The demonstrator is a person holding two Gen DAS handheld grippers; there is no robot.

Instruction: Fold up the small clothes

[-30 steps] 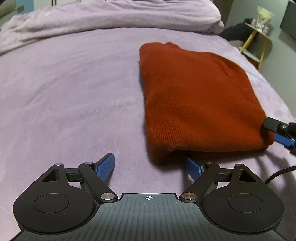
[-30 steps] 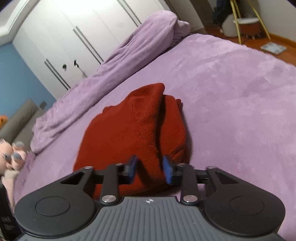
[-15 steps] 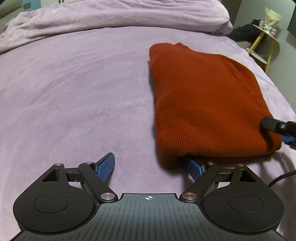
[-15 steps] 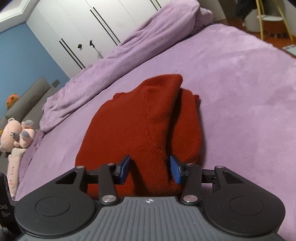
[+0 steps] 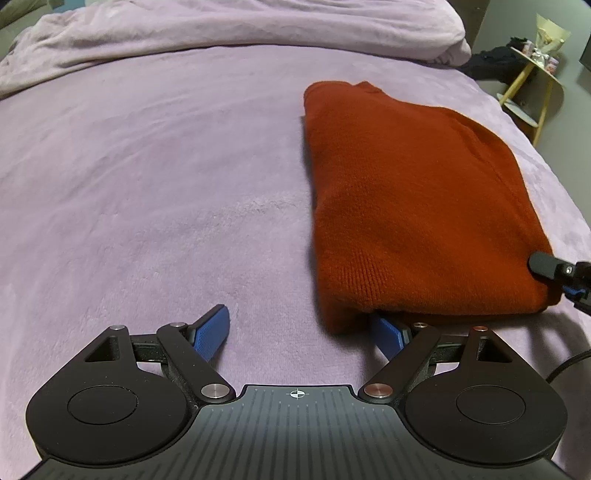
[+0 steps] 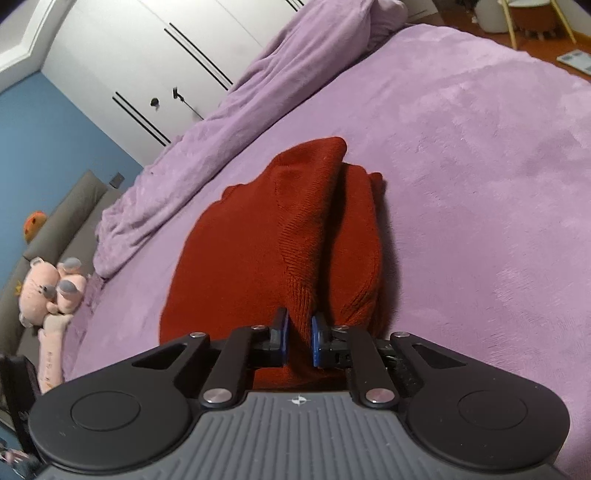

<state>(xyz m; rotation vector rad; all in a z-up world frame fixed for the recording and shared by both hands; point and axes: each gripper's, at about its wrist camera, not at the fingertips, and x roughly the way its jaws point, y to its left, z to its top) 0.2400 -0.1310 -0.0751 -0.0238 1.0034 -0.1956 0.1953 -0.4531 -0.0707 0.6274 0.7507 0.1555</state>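
Observation:
A rust-red knitted sweater (image 5: 413, 199) lies folded on a purple bed cover (image 5: 147, 184). My left gripper (image 5: 299, 328) is open at the sweater's near left corner; its right blue pad (image 5: 386, 332) sits under the sweater's edge, its left pad on the bare cover. In the right wrist view the sweater (image 6: 258, 236) lies ahead, and my right gripper (image 6: 299, 332) is shut on a raised fold of its near edge. The right gripper's fingertip also shows in the left wrist view (image 5: 554, 266) at the sweater's right corner.
A bunched purple duvet (image 5: 221, 33) lies along the bed's far side. A yellow-legged side table (image 5: 535, 74) stands beyond the bed's right edge. A pink plush toy (image 6: 48, 284) on a grey sofa, white wardrobe doors (image 6: 166, 55) and a blue wall lie left.
My right gripper opened slightly half a second ago, then closed again on the sweater's fold. The left gripper shifted a little left, staying open at the sweater's corner.

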